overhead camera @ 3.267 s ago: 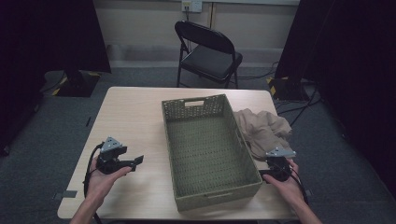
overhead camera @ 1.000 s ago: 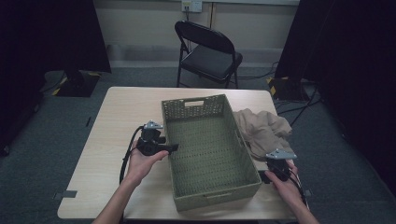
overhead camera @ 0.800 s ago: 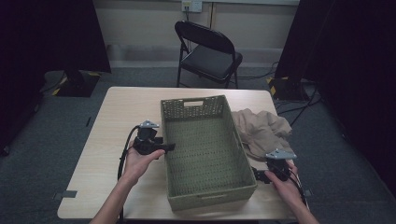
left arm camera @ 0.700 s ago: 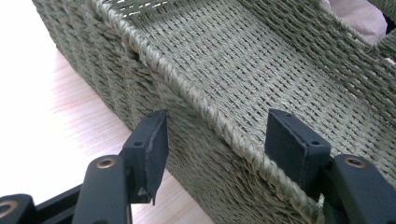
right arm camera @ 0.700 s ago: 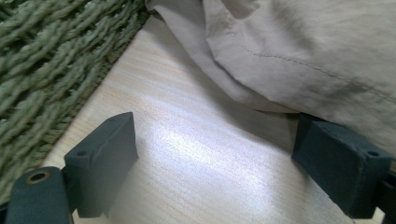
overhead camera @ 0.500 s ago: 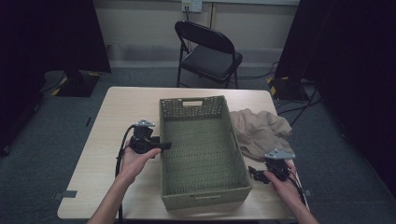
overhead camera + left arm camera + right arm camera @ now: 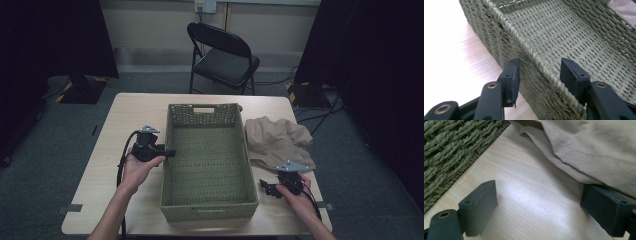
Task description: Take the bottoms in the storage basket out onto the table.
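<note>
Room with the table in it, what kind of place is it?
Probably a plain workroom or recording studio, not a home. Dark curtains hang at the sides, cables trail over grey carpet, and one folding chair stands behind the table.

Black folding chair (image 7: pixel 223 52) (empty) beyond table (image 7: pixel 130 112).

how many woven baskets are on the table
1. The green woven basket stands in the middle of the table, the left gripper at its left wall, whose rim is between the jaws, and a beige cloth to its right. None seems hidden.
</note>
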